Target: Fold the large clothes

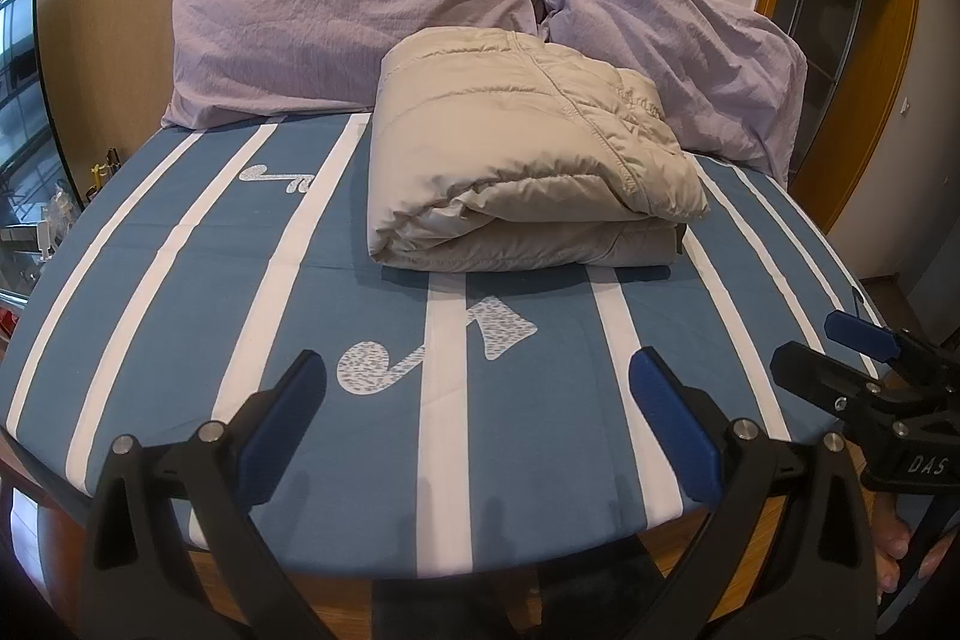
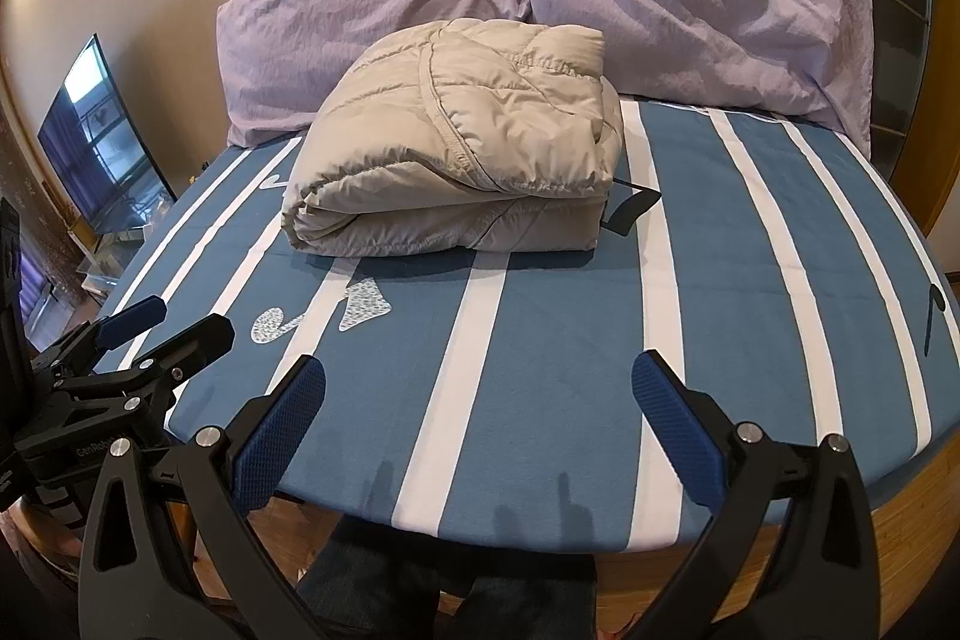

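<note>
As the beige padded jacket (image 1: 522,148) lies folded into a compact bundle mid-bed before the pillows (image 1: 336,16), I judge folding complete. My left gripper (image 1: 474,418) and right gripper (image 2: 477,421) hover spread wide, empty, near the bed's foot.

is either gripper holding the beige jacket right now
No, the folded beige jacket lies alone on the bed, both grippers open and apart from it.
</note>
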`<state>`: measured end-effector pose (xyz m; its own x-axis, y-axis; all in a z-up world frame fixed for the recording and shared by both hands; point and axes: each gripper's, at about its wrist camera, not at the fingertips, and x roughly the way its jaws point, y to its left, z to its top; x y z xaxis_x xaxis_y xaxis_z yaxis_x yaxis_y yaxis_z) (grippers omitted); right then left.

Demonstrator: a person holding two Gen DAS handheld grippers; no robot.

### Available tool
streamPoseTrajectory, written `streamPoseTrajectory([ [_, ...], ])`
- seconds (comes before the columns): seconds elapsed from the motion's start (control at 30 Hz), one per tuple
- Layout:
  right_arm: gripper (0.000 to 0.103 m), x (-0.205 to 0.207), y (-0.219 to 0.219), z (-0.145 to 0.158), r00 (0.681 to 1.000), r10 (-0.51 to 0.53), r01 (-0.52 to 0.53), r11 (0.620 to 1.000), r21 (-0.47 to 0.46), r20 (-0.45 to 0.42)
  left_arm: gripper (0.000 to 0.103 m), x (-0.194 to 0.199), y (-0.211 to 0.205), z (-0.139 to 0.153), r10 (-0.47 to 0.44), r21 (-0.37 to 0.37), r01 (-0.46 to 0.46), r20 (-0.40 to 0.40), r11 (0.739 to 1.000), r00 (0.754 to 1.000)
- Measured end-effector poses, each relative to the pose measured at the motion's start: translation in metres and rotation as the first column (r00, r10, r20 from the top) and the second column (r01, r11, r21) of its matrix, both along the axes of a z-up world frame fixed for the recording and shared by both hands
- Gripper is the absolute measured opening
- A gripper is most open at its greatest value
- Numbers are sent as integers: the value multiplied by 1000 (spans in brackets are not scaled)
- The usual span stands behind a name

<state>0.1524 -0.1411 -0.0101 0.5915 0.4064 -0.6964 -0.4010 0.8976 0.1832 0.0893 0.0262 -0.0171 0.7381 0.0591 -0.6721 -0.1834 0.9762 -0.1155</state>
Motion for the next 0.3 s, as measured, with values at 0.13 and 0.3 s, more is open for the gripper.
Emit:
streamPoseTrajectory([
  [0.13,102,0,0,0,1000,1,-1,1000,0,0,101,1,0,0,0,-1,0,0,1000,1000],
  [0.3,102,0,-1,0,1000,2,-2,1000,0,0,101,1,-1,-1,-1,-2,1,-3,1000,1000],
])
